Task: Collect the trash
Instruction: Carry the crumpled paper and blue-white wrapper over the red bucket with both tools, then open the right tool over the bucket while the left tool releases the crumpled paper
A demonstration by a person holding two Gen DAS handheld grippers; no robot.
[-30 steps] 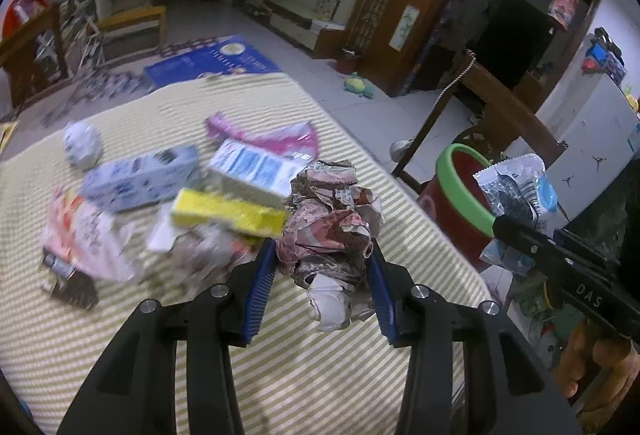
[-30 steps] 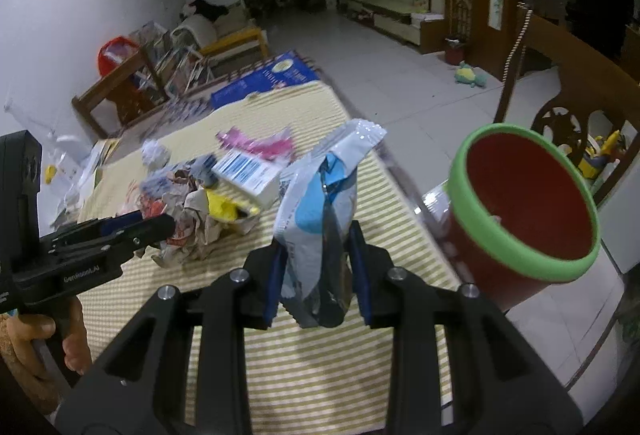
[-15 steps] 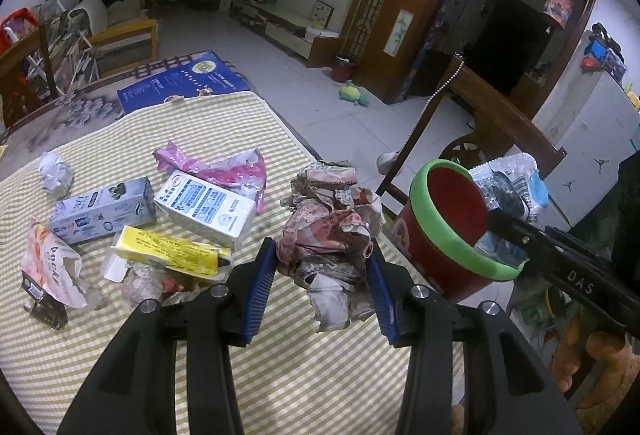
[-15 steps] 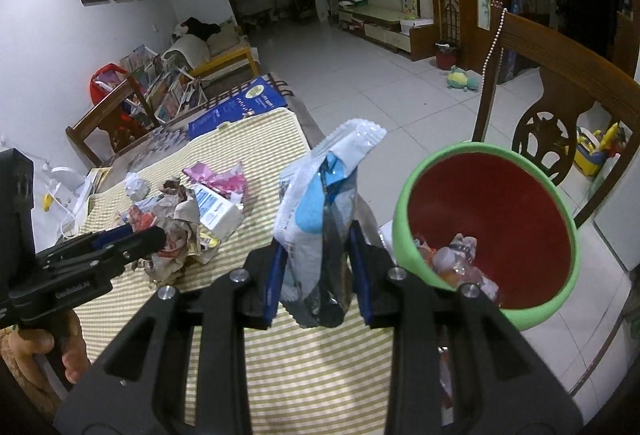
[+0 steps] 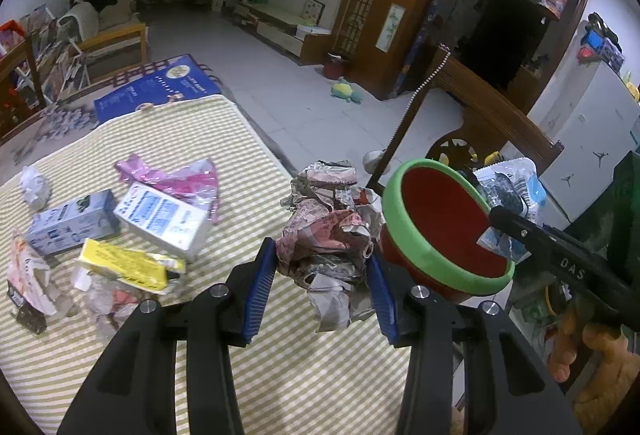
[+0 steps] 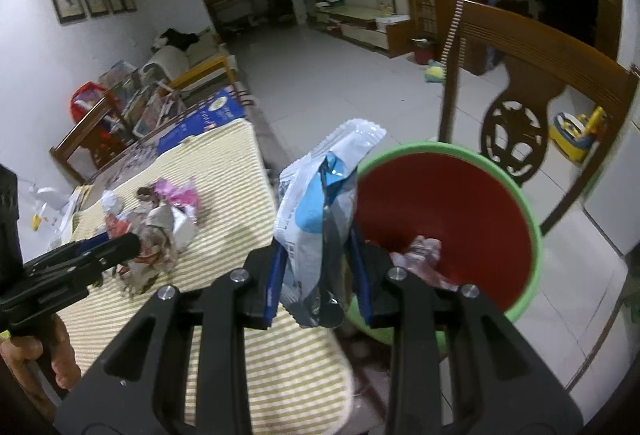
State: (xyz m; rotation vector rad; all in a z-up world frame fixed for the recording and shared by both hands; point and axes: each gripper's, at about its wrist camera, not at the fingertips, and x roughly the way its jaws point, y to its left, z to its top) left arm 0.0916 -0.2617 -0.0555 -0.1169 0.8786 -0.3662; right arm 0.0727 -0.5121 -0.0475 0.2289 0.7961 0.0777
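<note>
Yellow-striped tablecloth (image 5: 168,139), tiled living-room floor behind. Left gripper (image 5: 322,289) clamped on a crumpled newspaper wad (image 5: 328,235), held above the table edge, just beside the bin. Right gripper (image 6: 316,285) clamped on a white-and-blue snack wrapper (image 6: 320,211), upright at the near rim of the red bin with green rim (image 6: 532,219); some trash already inside. On the cloth: milk carton (image 5: 162,215), grey carton (image 5: 70,223), yellow box (image 5: 124,265), pink wrapper (image 5: 176,179).
</note>
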